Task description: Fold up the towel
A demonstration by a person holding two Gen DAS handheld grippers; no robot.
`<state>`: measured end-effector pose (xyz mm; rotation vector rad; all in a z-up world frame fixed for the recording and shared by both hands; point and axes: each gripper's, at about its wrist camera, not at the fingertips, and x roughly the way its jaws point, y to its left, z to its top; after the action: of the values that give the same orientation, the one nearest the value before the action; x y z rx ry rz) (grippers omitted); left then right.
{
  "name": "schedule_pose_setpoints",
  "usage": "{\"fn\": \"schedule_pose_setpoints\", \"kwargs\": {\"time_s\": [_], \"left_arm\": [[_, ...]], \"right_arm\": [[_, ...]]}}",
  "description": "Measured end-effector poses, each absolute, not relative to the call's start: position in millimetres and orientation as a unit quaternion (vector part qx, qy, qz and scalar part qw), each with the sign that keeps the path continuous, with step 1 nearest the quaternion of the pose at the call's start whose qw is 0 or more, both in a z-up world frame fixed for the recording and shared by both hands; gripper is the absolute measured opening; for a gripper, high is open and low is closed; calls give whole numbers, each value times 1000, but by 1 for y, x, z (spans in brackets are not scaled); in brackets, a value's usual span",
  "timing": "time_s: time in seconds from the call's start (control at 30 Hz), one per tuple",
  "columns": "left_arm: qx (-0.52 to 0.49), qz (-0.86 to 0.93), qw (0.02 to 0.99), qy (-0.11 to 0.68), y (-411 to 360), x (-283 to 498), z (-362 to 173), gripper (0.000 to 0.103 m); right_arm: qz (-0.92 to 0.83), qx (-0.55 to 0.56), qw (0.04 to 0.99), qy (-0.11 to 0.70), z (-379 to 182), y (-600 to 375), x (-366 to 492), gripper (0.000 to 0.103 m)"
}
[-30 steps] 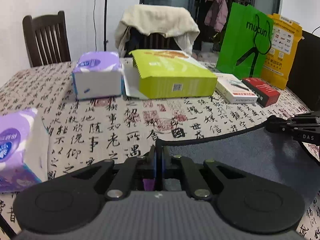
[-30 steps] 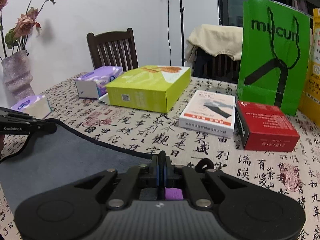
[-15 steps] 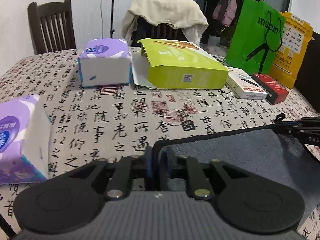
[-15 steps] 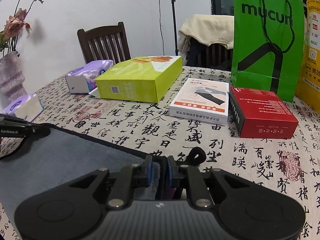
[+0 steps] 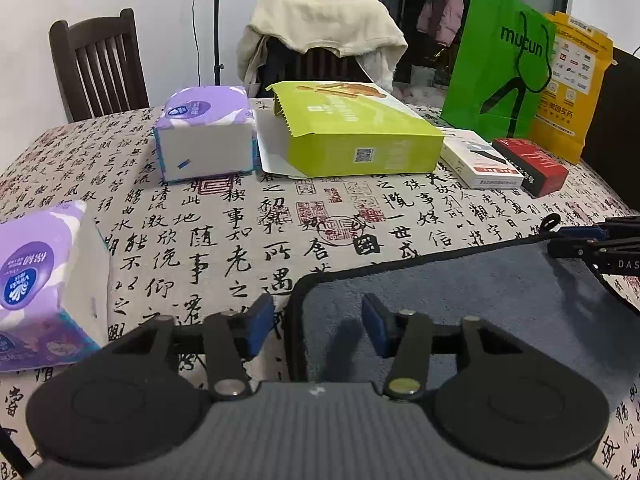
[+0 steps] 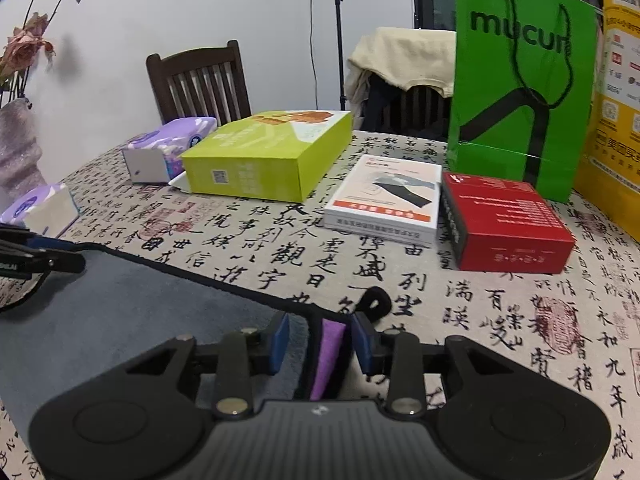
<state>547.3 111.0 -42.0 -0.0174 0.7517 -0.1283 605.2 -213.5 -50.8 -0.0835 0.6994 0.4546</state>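
Left wrist view
My left claw [image 5: 318, 322]: jaws spread wide, blue pads apart, holding nothing; the towel's near left corner lies between them.
Towel [image 5: 500, 292]: grey-blue with a dark hem, lying flat on the surface; its near part is hidden under my claw body, its right side cut off by the frame edge.
My right claw [image 5: 592, 240]: only its tips enter from the right, over the towel's far right corner; its state is hard to judge from here.
Surface [image 5: 240, 220]: cloth printed with black calligraphy and red seals.
On the surface: two purple tissue packs [image 5: 206, 132], a lime-green box [image 5: 352, 132], a white box [image 5: 478, 158] touching a red box [image 5: 530, 164], a green bag [image 5: 500, 68] and a yellow bag [image 5: 572, 88].
Room: a dark wooden chair [image 5: 98, 64], a second chair draped in a cream garment [image 5: 320, 32], white wall.

Right wrist view
My right claw [image 6: 320, 340]: jaws parted, not clamping; the towel's corner and a purple tag [image 6: 328, 352] sit loosely between the pads.
Towel [image 6: 120, 312]: spreads left from my claw; a black hanging loop [image 6: 376, 300] lies just beyond the corner.
My left claw [image 6: 44, 258]: mostly cut off at the left edge.
Room: dried roses in a pale vase [image 6: 18, 148], partly cropped at left.
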Motion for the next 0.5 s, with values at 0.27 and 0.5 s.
{"fn": "schedule_pose_setpoints", "kwargs": {"time_s": [0.27, 0.5], "left_arm": [[-3, -59, 932, 359, 107, 537, -33, 72], [4, -56, 934, 353, 103, 523, -23, 83]], "right_arm": [[213, -40, 918, 330, -39, -221, 592, 48], [215, -46, 917, 332, -30, -223, 580, 77]]}}
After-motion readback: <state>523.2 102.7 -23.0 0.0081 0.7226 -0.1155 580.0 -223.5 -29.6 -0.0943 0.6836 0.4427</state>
